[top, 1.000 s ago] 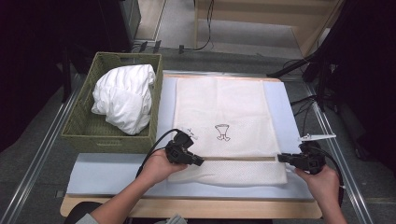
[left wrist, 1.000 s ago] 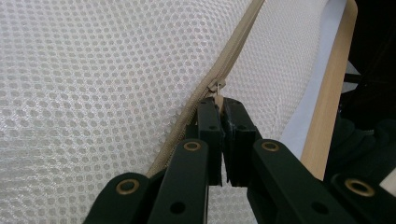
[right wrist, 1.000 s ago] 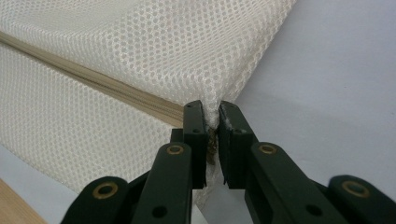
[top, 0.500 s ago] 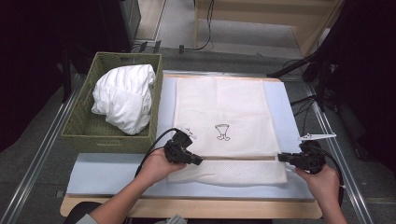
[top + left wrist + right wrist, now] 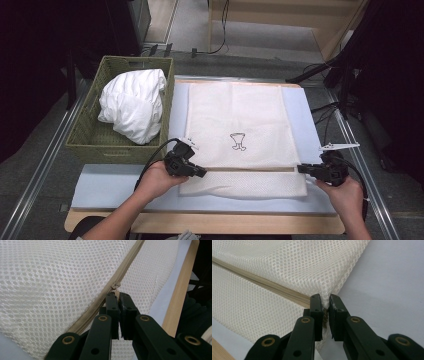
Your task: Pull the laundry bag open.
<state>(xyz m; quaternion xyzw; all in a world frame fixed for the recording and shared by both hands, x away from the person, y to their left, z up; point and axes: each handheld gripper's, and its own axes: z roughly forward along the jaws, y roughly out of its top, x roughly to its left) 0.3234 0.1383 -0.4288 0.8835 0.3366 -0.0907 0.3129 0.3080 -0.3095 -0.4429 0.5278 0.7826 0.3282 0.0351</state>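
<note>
hardly anything has shifted since the earlier frames; both hands sit where they were at the near edge of the mesh laundry bag (image 5: 235,125), and the left gripper (image 5: 199,173) has crept only a touch along the zipper (image 5: 250,169); its jaws are closed down on the small zipper pull (image 5: 115,286), seen close in the left gripper view; the right gripper (image 5: 302,169) has its jaws pinched on the bag's corner fabric at the zipper's far end, mesh bunched between them in the right gripper view; the bag lies flat on the pale blue mat (image 5: 110,185) on the bench, just right of the green woven basket (image 5: 90,145) holding white laundry (image 5: 132,102); no readable writing, only a small black goblet-like mark (image 5: 238,141) printed on the bag.
</note>
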